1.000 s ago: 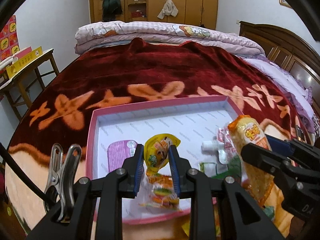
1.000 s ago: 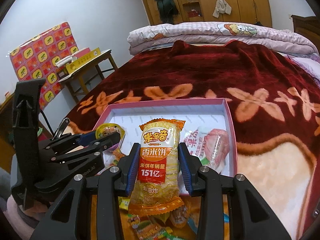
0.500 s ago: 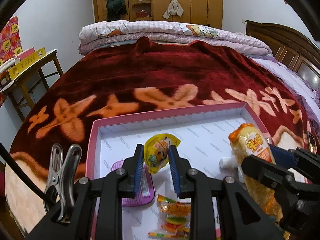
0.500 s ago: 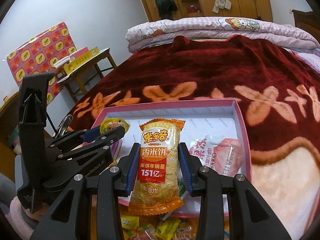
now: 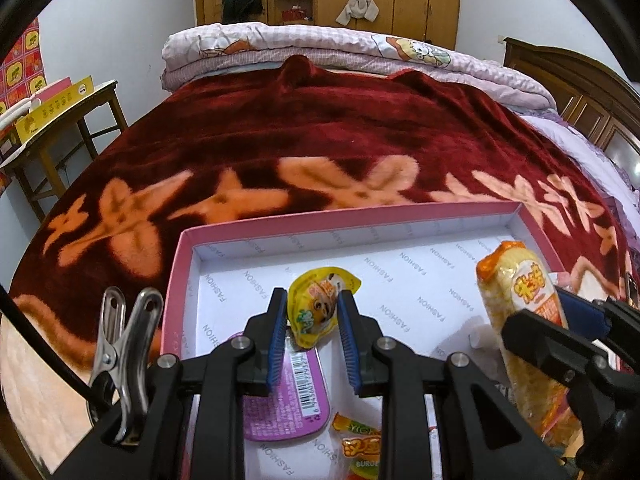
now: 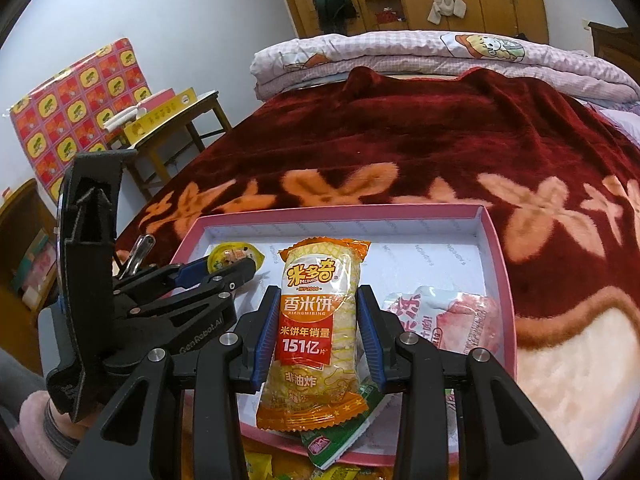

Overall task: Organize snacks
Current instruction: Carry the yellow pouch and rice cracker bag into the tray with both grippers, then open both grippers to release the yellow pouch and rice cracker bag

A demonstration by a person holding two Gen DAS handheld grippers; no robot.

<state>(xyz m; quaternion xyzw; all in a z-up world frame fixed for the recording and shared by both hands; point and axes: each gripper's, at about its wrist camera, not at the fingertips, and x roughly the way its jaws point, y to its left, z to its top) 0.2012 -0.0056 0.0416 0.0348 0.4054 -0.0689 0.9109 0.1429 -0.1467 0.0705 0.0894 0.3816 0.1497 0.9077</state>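
A pink box with a white lining (image 5: pixel 280 222) (image 6: pixel 496 240) lies on the red blanket. My left gripper (image 5: pixel 313 300) is shut on a yellow jelly cup (image 5: pixel 320 306) and holds it over the box's near left part; the cup also shows in the right wrist view (image 6: pixel 234 256). My right gripper (image 6: pixel 318 300) is shut on an orange rice cracker pack (image 6: pixel 316 320) over the box's near edge; the pack also shows in the left wrist view (image 5: pixel 520 320). In the box lie a purple snack tub (image 5: pixel 284 400), a gummy packet (image 5: pixel 356 448) and a pink pouch (image 6: pixel 452 324).
More loose snack packets (image 6: pixel 332 440) lie at the near edge of the box. A wooden side table with a yellow carton (image 6: pixel 160 120) stands left of the bed. Folded quilts (image 5: pixel 340 52) lie at the far end, with a wardrobe behind.
Both grippers have moved forward over the box with their snacks held. The box now fills more of both views and the purple tub has slid under the left gripper.
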